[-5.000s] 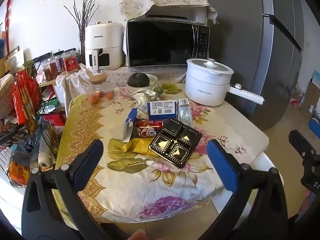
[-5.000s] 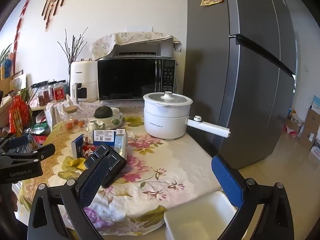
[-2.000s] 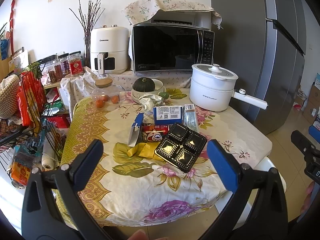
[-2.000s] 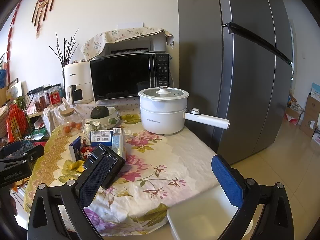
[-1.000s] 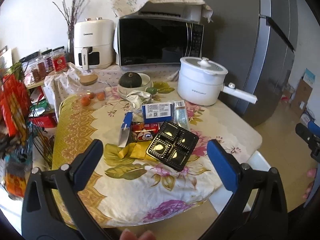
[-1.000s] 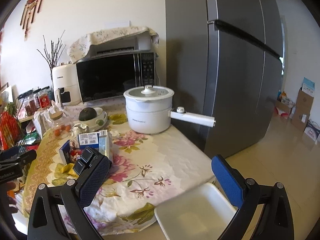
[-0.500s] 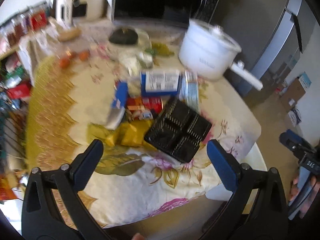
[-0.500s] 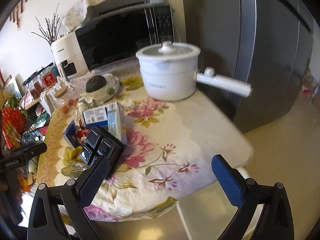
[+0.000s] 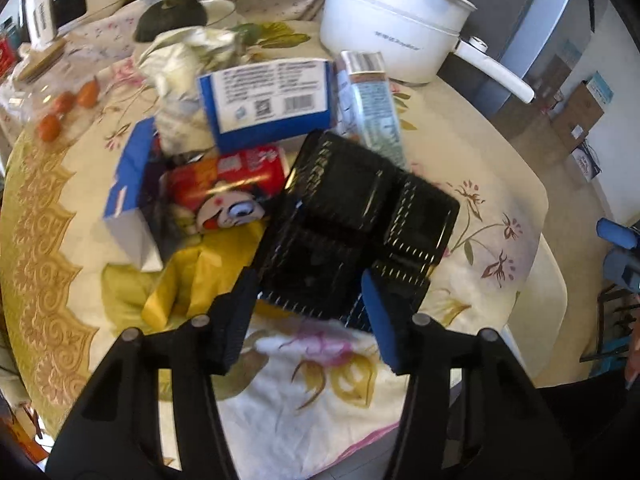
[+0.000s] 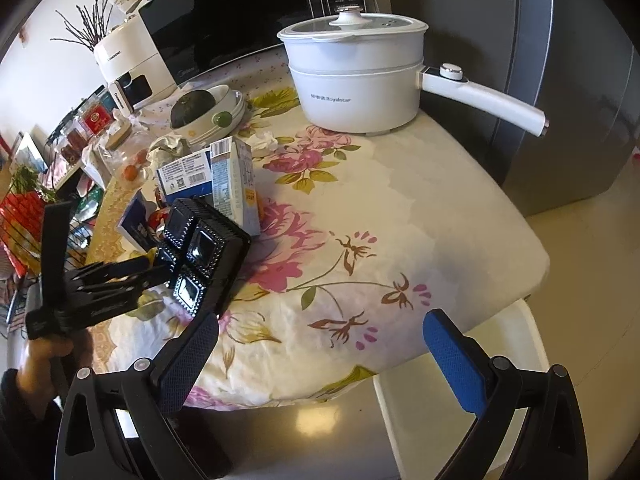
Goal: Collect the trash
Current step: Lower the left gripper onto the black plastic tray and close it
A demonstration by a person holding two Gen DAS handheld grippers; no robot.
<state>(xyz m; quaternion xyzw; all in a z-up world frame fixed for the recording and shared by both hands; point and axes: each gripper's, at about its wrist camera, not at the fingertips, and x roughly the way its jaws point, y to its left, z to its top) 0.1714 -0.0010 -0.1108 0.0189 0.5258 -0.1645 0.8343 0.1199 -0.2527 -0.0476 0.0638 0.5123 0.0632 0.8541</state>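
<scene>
Tray first: the black compartment tray (image 9: 352, 224) lies at the worktop's near edge, propped on the trash pile, near edge straight ahead of our left hand-held gripper (image 9: 308, 312). Jaws closing, one either side of that edge; we judge no pad contact yet. Tray's long axis runs away up-right. Left is far nearer. Right hand-held gripper (image 10: 320, 356) hangs wide open, empty, off the floral worktop (image 10: 400, 208) above a white bin (image 10: 460, 412). Fridge (image 10: 560, 60) behind.
</scene>
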